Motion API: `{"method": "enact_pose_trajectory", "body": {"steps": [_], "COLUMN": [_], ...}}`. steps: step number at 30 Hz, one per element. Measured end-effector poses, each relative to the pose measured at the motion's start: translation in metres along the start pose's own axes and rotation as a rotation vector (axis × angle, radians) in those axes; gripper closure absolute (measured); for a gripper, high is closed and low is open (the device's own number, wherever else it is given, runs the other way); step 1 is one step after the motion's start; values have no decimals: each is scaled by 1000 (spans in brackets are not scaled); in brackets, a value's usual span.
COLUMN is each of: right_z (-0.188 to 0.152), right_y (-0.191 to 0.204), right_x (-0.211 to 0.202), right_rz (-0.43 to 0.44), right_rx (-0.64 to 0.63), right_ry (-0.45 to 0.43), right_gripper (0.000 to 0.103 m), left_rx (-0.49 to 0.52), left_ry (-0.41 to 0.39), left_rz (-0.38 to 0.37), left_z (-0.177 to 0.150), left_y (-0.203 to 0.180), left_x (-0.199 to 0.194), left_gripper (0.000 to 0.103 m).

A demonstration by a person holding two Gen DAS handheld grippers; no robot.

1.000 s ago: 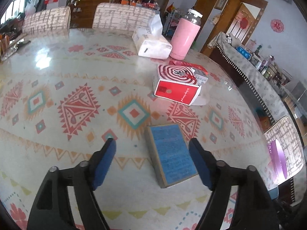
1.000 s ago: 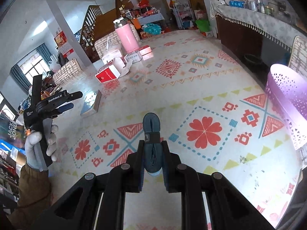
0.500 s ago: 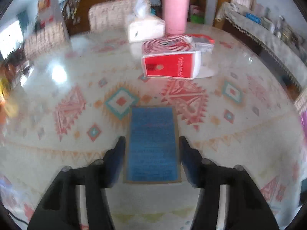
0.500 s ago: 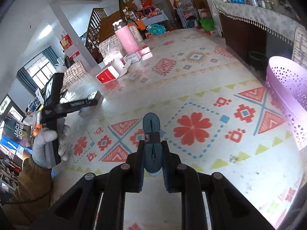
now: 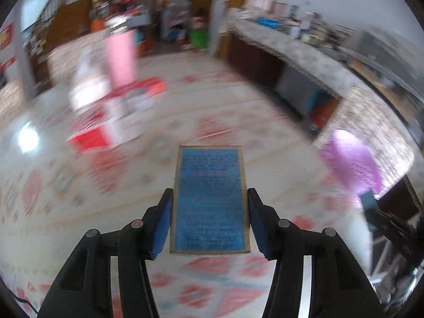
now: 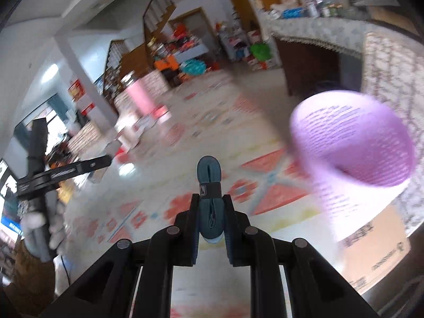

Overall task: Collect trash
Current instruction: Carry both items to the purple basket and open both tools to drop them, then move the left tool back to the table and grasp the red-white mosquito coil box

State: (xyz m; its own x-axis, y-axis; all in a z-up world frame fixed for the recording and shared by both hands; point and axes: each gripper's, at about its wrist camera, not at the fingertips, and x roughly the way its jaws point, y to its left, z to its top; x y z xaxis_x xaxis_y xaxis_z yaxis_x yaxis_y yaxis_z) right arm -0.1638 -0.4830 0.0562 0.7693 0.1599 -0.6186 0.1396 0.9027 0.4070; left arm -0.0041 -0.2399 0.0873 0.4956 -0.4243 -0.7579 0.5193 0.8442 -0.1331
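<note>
A flat rectangular blue box with a tan border and printed text point(image 5: 210, 198) is held lengthwise, raised above the patterned desk point(image 5: 278, 159), its long sides pressed by blue pads. A dark teal folded strap bound by a black band point(image 6: 209, 185) is clamped, pointing forward. A lilac perforated plastic basket point(image 6: 352, 145) is seen upright beside the desk edge, its mouth open.

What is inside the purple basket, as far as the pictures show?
The purple basket shows only its perforated inner wall near the rim; nothing lies there. Its bottom is hidden by the near rim and by blur, so the contents stay unknown.
</note>
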Motion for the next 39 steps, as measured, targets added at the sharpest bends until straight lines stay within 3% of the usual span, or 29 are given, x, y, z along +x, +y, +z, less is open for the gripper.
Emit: {"method": "enact_pose_trajectory", "body": {"steps": [4,9,15,16,17,20,21,29,34,39], "right_z": [20,43,63,66,69,68,66,53,46,36], "right_y": [-41,-85,-123,-127,-132,-137,-136,-94,-36,20], "right_x": [-21,-33,-33,-33,-31,-33,-34,-25,-4,40], "right_rz": [-79,-164,-238,-250,-261,-254,-253,-144,13,125], "right_rx": [40,82,118,119,124,150,148,112,73,43], "right_ry": [-59,-99,-111,-113,-109,-120,-127,-107,-69,-25], "right_gripper": [86,86,83,83,78,48,44,44,40,35], "left_rx": [97,186,191,188,186,180,185,193,93,-92], "left_ry": [5,19,78,85,95,103,101,54,28,20], "left_rz": [-121,-218,-328,-339,-339,-333,-331,-232,-134,21], "left_z": [26,54,79,82,83,82,80,50,36,34], "left_y": [-75,-160,-228,-234,-238,-239,-240,-187,-102,20], "left_x": [12,40,84,92,97,100,98,53,25,7], "left_gripper": [50,50,49,45,38,32,31,30,30,30]}}
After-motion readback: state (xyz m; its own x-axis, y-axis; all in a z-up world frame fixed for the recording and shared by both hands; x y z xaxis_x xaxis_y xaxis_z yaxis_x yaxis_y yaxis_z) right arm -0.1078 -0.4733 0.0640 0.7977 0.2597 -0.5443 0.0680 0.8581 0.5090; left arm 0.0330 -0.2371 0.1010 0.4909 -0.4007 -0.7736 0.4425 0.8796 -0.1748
